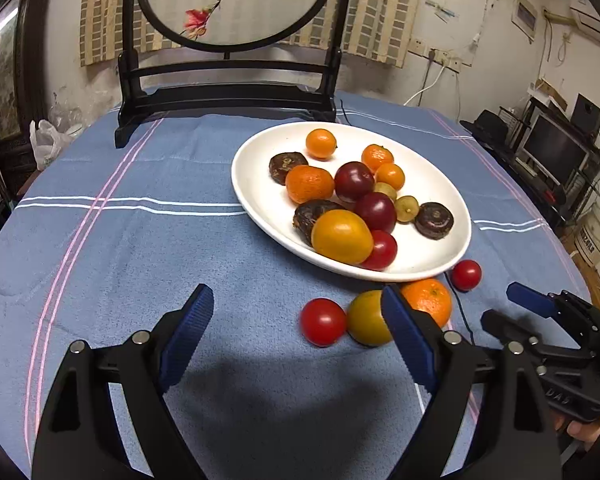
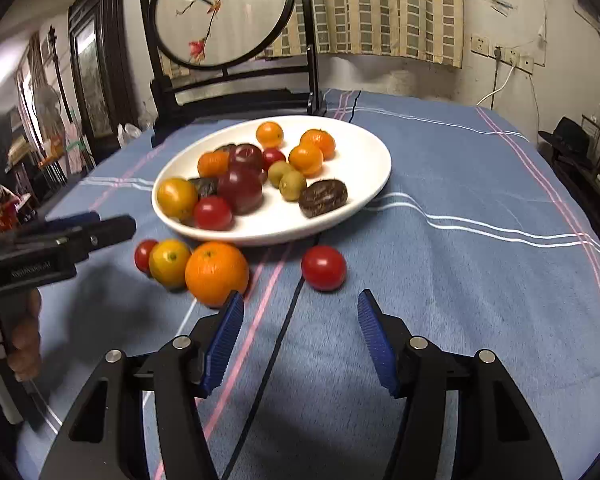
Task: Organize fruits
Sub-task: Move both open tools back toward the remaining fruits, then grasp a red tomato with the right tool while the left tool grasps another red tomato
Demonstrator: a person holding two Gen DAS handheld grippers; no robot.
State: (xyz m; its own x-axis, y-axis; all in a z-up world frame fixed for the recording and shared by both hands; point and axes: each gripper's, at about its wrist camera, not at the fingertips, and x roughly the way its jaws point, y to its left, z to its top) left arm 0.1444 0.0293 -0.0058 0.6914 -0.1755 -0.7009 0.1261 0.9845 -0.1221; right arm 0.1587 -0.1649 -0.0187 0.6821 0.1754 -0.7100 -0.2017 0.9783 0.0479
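Note:
A white plate (image 1: 432,256) (image 2: 360,152) on the blue cloth holds several oranges, tomatoes, green fruits and dark brown ones. In front of it lie a red tomato (image 1: 323,322) (image 2: 145,255), a yellow tomato (image 1: 366,318) (image 2: 169,262), an orange (image 1: 430,300) (image 2: 217,272) and another red tomato (image 1: 466,275) (image 2: 323,268). My left gripper (image 1: 296,294) is open just short of the first red tomato; its right finger hides part of the yellow tomato. My right gripper (image 2: 301,295) is open, with the lone red tomato a little ahead of its tips.
A black stand with a round painted screen (image 1: 228,96) rises behind the plate. A thin black cable (image 2: 280,340) runs across the cloth under my right gripper. A hand (image 2: 24,344) holds the left gripper's grip. Shelves with electronics (image 1: 552,152) stand beyond the table's right edge.

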